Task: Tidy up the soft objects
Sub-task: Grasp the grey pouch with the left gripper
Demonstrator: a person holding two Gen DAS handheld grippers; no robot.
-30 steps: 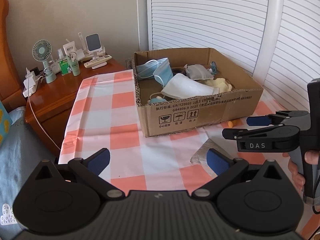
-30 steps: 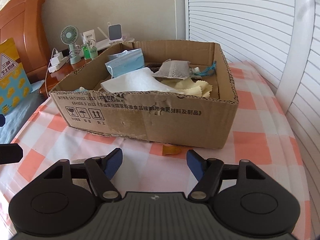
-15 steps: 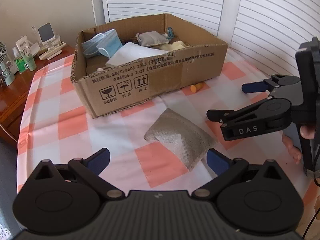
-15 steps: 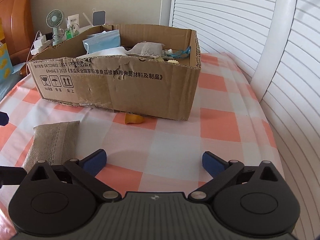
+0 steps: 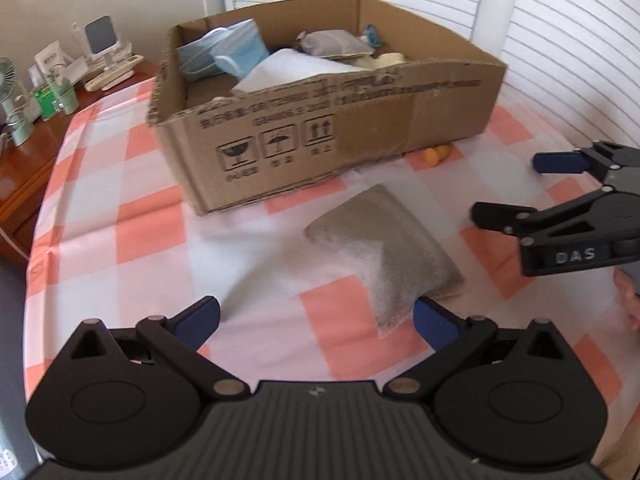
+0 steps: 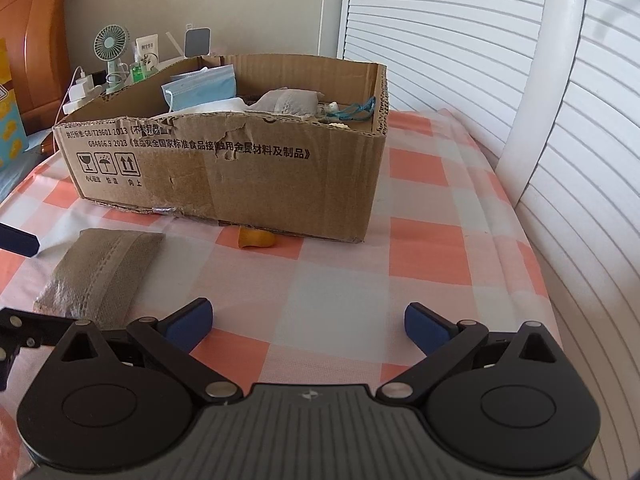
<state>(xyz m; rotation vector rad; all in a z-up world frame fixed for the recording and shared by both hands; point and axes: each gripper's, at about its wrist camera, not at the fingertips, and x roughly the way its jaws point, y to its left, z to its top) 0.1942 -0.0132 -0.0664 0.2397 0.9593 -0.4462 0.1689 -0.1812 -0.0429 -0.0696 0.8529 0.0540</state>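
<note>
A grey soft pouch (image 5: 384, 252) lies flat on the checked cloth in front of the cardboard box (image 5: 360, 128); it also shows in the right wrist view (image 6: 100, 272). The box (image 6: 240, 168) holds blue face masks (image 5: 224, 52), a white cloth (image 5: 292, 70) and another grey pouch (image 5: 332, 44). My left gripper (image 5: 316, 320) is open and empty just short of the pouch. My right gripper (image 6: 306, 320) is open and empty over the cloth to the pouch's right; it shows in the left wrist view (image 5: 516, 188).
A small orange piece (image 6: 256, 238) lies at the box's front edge. A wooden nightstand (image 5: 24, 160) with a small fan (image 6: 112, 46) and bottles stands left. White louvered doors (image 6: 460, 40) rise behind and to the right.
Both grippers have pulled back from the box toward the near side of the table. The left view swung right, so the grey pouch is now between its fingers' line of sight.
</note>
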